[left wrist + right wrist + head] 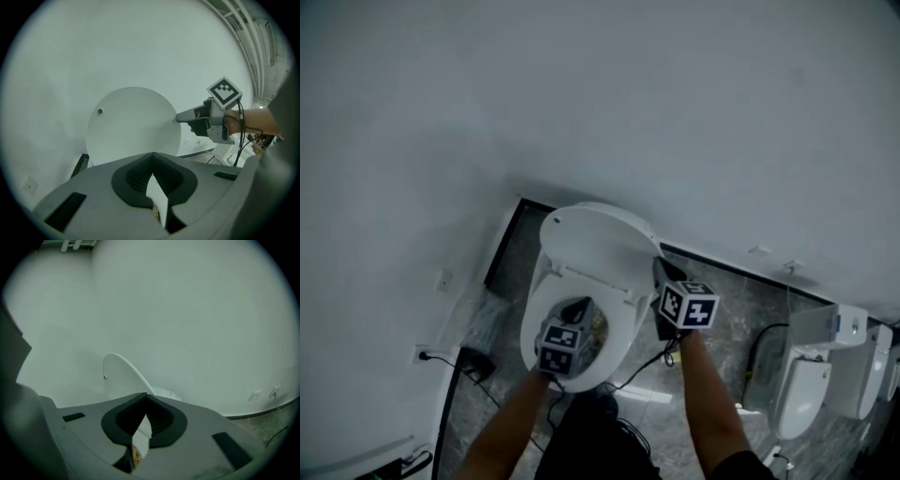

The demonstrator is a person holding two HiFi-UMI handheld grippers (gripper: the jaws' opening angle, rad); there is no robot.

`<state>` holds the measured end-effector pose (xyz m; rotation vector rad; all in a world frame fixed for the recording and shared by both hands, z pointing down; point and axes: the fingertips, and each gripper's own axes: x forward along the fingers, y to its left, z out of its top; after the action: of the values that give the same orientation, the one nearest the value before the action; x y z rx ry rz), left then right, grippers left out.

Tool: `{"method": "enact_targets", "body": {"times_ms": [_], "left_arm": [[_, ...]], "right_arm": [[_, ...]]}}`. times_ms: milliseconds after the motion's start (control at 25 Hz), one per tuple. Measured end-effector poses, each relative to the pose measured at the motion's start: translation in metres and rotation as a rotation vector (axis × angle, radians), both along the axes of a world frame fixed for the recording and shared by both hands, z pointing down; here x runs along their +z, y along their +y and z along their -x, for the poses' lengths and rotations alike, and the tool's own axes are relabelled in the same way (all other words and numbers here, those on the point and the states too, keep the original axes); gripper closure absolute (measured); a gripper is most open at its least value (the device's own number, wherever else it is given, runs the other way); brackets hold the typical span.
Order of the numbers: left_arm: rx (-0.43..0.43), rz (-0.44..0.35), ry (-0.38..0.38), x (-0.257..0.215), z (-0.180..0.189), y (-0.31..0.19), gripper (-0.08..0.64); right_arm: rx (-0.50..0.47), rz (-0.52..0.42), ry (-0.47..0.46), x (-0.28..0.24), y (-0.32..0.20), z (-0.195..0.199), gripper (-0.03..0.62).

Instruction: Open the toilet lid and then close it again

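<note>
Toilet lid point(598, 234) is raised, upright against the wall. Right tool point(662, 269), jaws together and empty, has its tip at the lid's right edge. Left tool point(577, 309), jaws together, empty, hovers over the toilet seat point(623, 339).

Plain white wall point(609, 94); grey marbled floor point(727, 305); dark skirting point(741, 272); wall socket point(422, 354) left; second toilet point(802, 394) right.
</note>
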<state>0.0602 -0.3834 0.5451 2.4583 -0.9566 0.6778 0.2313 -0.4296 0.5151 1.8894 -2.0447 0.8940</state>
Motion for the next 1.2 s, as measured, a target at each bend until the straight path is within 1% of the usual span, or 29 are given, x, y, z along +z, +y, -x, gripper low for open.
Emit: {"method": "enact_targets", "body": {"times_ms": [200, 400, 680, 760, 840, 880, 960, 1080, 1200], "left_arm": [[0.019, 0.01, 0.001, 0.003, -0.005, -0.006, 0.552], [0.033, 0.015, 0.007, 0.002, -0.01, -0.009, 0.552], [0.044, 0.01, 0.015, 0.0, -0.014, -0.008, 0.552], [0.042, 0.009, 0.014, -0.001, -0.015, -0.006, 0.552], [0.034, 0.012, 0.009, -0.001, -0.015, -0.003, 0.552], [0.026, 0.014, 0.006, -0.001, -0.014, -0.003, 0.552], [0.004, 0.011, -0.003, -0.003, -0.013, -0.003, 0.552], [-0.04, 0.009, -0.014, -0.003, -0.01, 0.002, 0.552], [-0.09, 0.01, -0.025, -0.001, -0.006, 0.009, 0.552]], "right_arm": [[0.033, 0.01, 0.008, 0.003, -0.005, -0.012, 0.583], [0.034, 0.014, 0.017, 0.002, -0.005, -0.013, 0.583], [0.059, -0.047, 0.053, -0.02, -0.002, -0.022, 0.583], [0.038, -0.071, 0.046, -0.025, -0.002, -0.02, 0.568], [0.013, -0.087, 0.034, -0.027, -0.005, -0.017, 0.49], [0.0, -0.089, 0.031, -0.027, -0.007, -0.015, 0.47], [-0.03, -0.089, 0.03, -0.027, -0.012, -0.014, 0.451], [-0.079, -0.083, 0.03, -0.022, -0.016, -0.014, 0.449], [-0.148, -0.074, 0.029, -0.018, -0.026, -0.01, 0.449]]}}
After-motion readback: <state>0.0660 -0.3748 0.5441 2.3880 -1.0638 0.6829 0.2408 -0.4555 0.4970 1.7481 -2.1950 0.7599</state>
